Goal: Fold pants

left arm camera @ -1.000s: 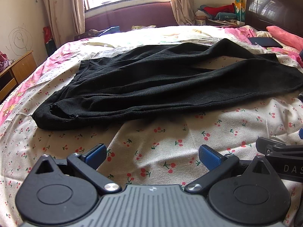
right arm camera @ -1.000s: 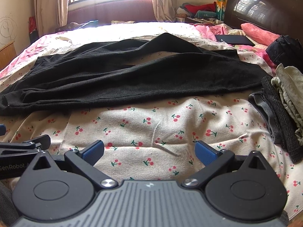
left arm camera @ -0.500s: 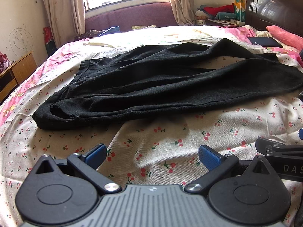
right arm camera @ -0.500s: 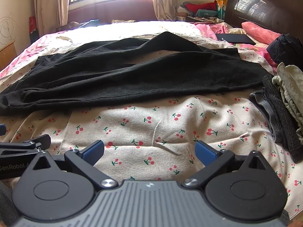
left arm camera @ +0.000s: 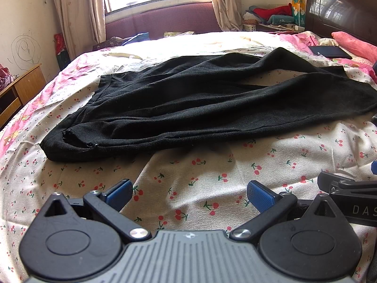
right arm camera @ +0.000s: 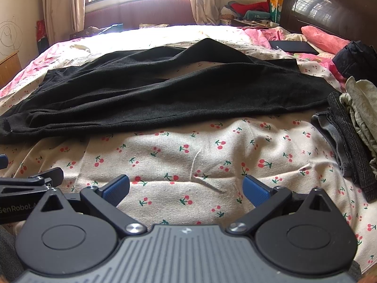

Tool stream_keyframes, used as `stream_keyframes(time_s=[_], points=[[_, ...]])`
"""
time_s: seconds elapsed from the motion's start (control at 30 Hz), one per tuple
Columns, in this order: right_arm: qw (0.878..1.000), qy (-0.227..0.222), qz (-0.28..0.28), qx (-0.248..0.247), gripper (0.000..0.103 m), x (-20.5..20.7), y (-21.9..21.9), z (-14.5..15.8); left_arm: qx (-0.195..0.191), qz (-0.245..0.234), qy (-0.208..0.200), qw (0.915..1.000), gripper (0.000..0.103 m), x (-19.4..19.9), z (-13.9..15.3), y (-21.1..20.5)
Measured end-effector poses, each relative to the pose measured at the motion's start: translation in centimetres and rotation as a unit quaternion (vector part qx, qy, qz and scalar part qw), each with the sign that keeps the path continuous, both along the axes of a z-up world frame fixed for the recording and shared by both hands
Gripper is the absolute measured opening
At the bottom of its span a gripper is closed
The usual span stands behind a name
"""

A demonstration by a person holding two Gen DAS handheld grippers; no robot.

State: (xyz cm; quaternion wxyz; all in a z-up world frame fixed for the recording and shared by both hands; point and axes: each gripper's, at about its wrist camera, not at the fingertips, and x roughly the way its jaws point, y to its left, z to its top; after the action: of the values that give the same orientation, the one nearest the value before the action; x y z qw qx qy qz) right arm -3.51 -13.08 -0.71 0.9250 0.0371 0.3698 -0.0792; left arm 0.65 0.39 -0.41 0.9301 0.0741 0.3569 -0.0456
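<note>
The pants [left arm camera: 212,103] lay spread across the middle of the bed [left arm camera: 202,179], with the waist end toward the left and the legs running right. Both grippers hovered side by side over the sheet before them, the left gripper [left arm camera: 189,194] left of the right gripper [right arm camera: 186,187]. A pile of clothes [right arm camera: 348,136] sat just right of the pants. Behind, near the headboard [right arm camera: 329,7], lay a flat tablet [right arm camera: 293,47] beside a pillow [right arm camera: 322,39]

black pants [left arm camera: 212,99], cherry-print cream sheet [left arm camera: 188,172]
</note>
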Motion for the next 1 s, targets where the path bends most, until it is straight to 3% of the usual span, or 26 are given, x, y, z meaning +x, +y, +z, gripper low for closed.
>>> stream_keyframes(time_s=[0.7,0.87,1.0], points=[[1.0,-0.006,0.005,0.005,0.101,0.1,0.1,0.2,-0.007,0.003,-0.006,1.0,0.103,0.1,0.5,0.4],[0.999,-0.038,0.037,-0.008,0.101,0.3,1.0,1.6,-0.04,0.011,-0.022,0.9989,0.103,0.7,2.1,2.8],[0.994,-0.057,0.086,-0.02,0.101,1.6,3.4,2.5,-0.004,0.048,-0.05,0.9976,0.103,2.2,3.0,7.1]])
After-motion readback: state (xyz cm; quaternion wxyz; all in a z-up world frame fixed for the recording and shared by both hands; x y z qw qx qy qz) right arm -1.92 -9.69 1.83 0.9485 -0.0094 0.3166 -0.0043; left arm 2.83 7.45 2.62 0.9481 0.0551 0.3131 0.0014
